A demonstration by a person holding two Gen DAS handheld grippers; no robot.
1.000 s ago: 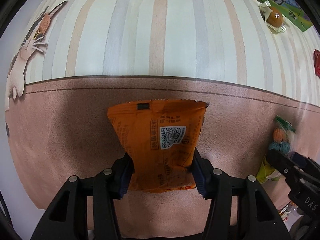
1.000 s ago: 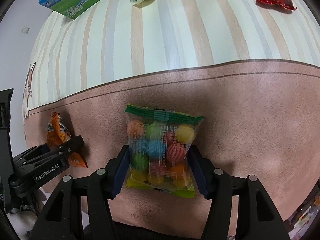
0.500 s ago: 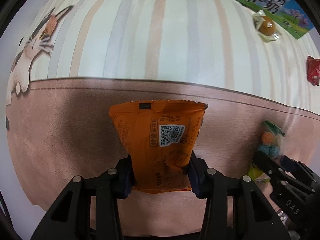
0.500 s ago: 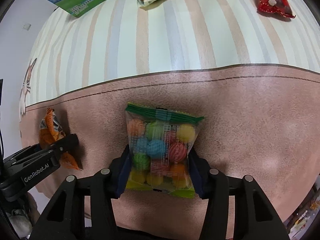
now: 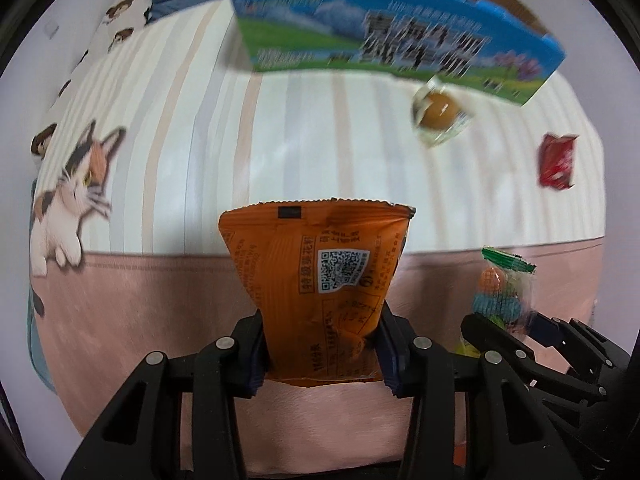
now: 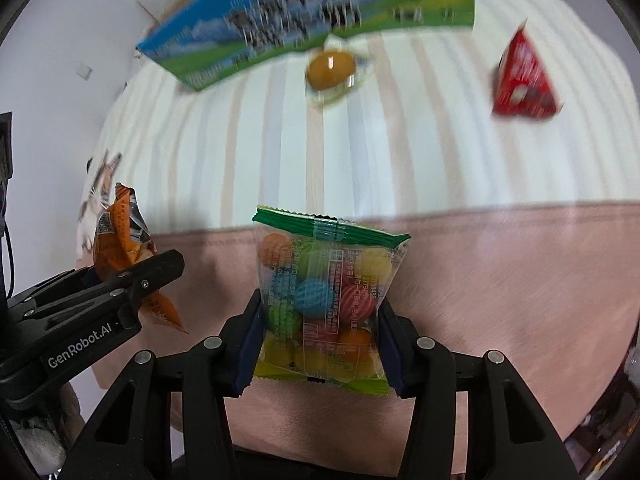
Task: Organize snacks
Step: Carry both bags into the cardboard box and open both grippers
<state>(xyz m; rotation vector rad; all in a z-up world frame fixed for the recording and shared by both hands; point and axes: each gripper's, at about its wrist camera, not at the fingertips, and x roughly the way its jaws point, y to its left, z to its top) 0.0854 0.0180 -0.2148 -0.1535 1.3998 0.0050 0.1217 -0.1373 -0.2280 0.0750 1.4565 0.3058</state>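
My left gripper (image 5: 322, 350) is shut on an orange snack packet (image 5: 320, 280) with a QR code and holds it above the bedspread. My right gripper (image 6: 320, 344) is shut on a clear bag of coloured candy balls (image 6: 324, 300) with a green top. Each shows in the other view: the candy bag (image 5: 502, 288) at the right of the left wrist view, the orange packet (image 6: 120, 240) at the left of the right wrist view. A blue and green carton box (image 5: 384, 40) stands at the far edge, also in the right wrist view (image 6: 304, 20).
A wrapped brown egg (image 5: 438, 110) lies near the box, also seen from the right wrist (image 6: 330, 70). A red triangular packet (image 6: 522, 80) lies at the far right, also in the left wrist view (image 5: 556, 162). The bedspread (image 5: 280, 140) is striped, with a cat print (image 5: 68, 196) at left.
Both grippers have lifted and tilted up toward the far edge with their packets still held. The carton box, egg and red packet now sit larger and lower in view.
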